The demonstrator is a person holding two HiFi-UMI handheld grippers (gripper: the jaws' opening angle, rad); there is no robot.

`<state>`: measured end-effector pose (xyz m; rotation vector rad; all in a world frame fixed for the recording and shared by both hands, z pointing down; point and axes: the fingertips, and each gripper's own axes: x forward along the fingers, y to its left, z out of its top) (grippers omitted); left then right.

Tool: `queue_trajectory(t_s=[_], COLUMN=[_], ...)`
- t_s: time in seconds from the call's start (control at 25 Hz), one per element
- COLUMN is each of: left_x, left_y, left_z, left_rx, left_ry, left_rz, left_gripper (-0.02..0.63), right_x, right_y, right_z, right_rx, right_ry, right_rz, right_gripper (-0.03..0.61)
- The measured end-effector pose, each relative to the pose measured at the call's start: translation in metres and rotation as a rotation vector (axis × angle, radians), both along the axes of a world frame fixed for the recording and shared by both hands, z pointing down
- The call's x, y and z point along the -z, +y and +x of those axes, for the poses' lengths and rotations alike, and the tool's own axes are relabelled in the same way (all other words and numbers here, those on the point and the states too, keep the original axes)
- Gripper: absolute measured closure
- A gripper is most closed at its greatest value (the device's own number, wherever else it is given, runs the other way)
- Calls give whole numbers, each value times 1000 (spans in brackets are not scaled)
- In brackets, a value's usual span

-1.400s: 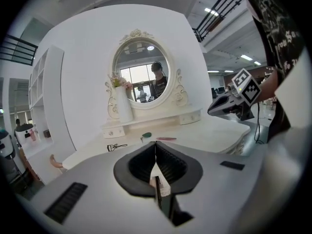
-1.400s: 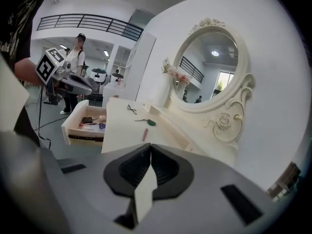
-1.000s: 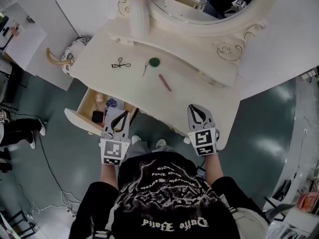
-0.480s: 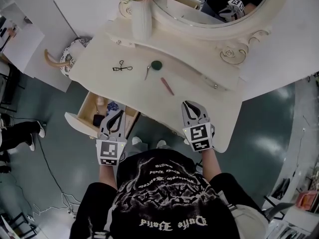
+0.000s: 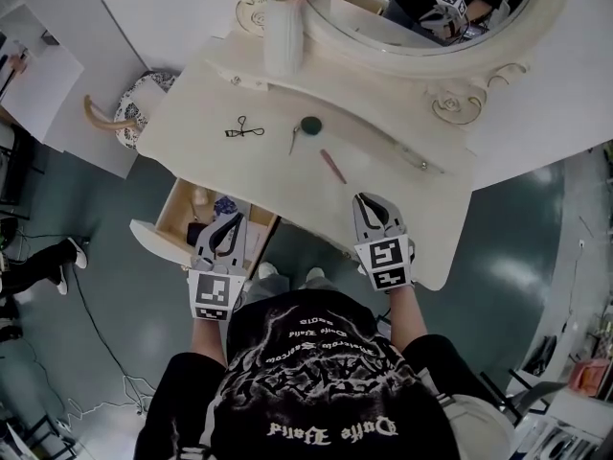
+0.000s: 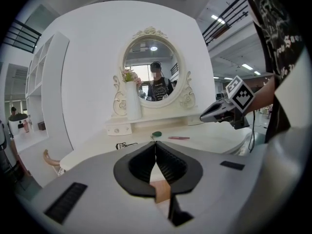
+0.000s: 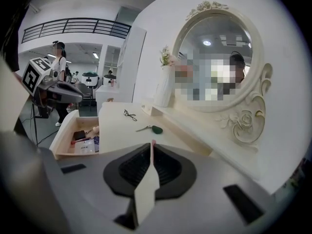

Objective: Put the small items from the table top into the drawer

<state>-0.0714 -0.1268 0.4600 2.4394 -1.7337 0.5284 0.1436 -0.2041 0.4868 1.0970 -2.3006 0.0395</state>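
On the cream dressing table (image 5: 402, 209) lie a black eyelash curler (image 5: 244, 130), a thin metal tool (image 5: 293, 140) beside a green round item (image 5: 309, 125), and a pink stick (image 5: 332, 166). The left drawer (image 5: 165, 211) stands open with several small things inside. My left gripper (image 5: 230, 222) hovers shut and empty over the drawer's right end. My right gripper (image 5: 374, 204) is shut and empty above the table's front edge, short of the pink stick (image 7: 153, 142). The left gripper view shows the curler (image 6: 126, 145), green item (image 6: 156, 134) and stick (image 6: 179, 138) ahead.
A white vase with flowers (image 5: 283, 29) and an oval mirror (image 5: 421, 8) stand along the table's back. A patterned stool (image 5: 132, 111) sits left of the table. Someone's legs (image 5: 34, 257) show on the floor at far left.
Both grippers have edged forward toward the table. The right one now sits nearer the pink stick. Both stay shut.
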Motion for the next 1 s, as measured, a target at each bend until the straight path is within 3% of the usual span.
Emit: queue_trajectory(t_s=[0.28, 0.44, 0.72, 1.0], left_x=[-1, -2, -6, -4], left_y=[10, 14, 14, 8], left_z=[-20, -29, -39, -52], left_rx=[-61, -65, -18, 83], left_ry=[-14, 1, 20, 15], left_rz=[0, -5, -25, -34], left_gripper=[598, 598, 598, 598], right_x=[-2, -7, -7, -22], right_y=[2, -3, -26, -48], right_z=[-14, -26, -41, -47], right_rx=[-74, -55, -15, 46], right_ry=[-41, -16, -42, 1], right_rz=[-26, -50, -95, -146], right_gripper=[558, 509, 429, 400])
